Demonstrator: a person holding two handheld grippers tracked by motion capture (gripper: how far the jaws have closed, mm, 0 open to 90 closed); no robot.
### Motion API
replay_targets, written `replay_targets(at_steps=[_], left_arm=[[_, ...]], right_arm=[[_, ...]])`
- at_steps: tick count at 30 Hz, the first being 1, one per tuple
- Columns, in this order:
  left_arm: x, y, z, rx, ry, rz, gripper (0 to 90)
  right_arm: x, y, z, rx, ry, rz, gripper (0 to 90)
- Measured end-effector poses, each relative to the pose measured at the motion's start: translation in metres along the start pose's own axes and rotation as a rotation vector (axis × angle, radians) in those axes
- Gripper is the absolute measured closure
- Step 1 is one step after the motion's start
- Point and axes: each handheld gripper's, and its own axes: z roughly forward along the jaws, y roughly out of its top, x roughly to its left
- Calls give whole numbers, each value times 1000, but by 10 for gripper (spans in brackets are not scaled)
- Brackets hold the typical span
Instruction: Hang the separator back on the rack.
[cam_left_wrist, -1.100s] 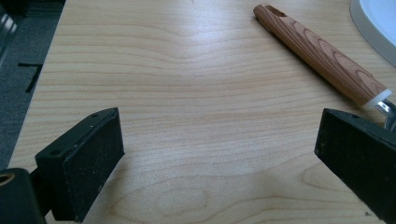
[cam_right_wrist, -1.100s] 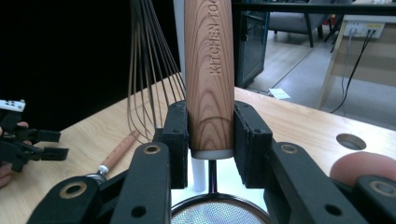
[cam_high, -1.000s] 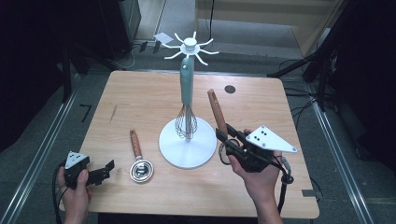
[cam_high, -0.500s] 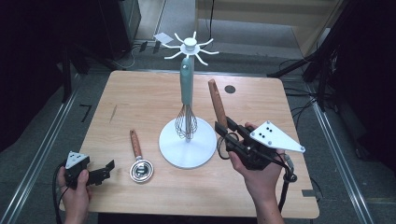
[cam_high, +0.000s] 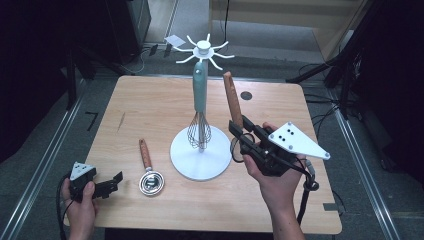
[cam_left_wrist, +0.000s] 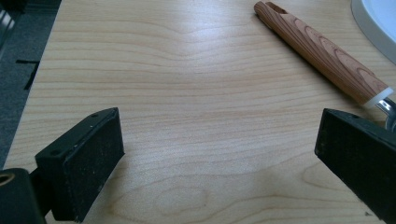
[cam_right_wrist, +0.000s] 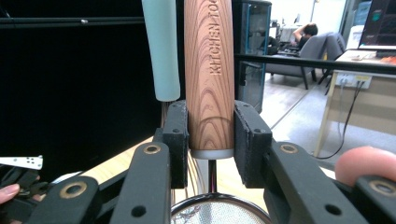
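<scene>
A white utensil stand (cam_high: 200, 159) with hooked arms at its top stands mid-table. A whisk (cam_high: 200, 131) with a teal handle (cam_right_wrist: 161, 46) hangs against its pole. My right gripper (cam_high: 241, 134) is shut on a wooden-handled strainer (cam_high: 233, 100), lifted off the table just right of the stand with the handle pointing up. In the right gripper view the pads (cam_right_wrist: 177, 140) clamp the handle (cam_right_wrist: 208, 70) near its lower end, with the mesh bowl (cam_right_wrist: 217, 212) below. My left gripper (cam_high: 115, 182) rests open at the table's front left, close to a second wooden-handled utensil (cam_high: 145, 155) lying flat.
A small black disc (cam_high: 246, 95) sits on the table's far right. The lying utensil's handle (cam_left_wrist: 322, 51) and the stand's base (cam_left_wrist: 378, 18) show beyond my open left gripper (cam_left_wrist: 219, 154). Bare wood (cam_high: 145, 110) stretches left of the stand.
My right gripper has risen with the strainer, its handle tip now higher beside the stand's pole. The left hand has stayed put.
</scene>
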Motion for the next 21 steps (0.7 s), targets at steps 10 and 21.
replay_targets(at_steps=[10,21], left_arm=[[0,0,0,-3,-2,0,13],[0,0,0,3,-4,4,13]], right_arm=[[3,9,2,-22,-3,-5,704],[3,11,12,-14,4,-10,704]])
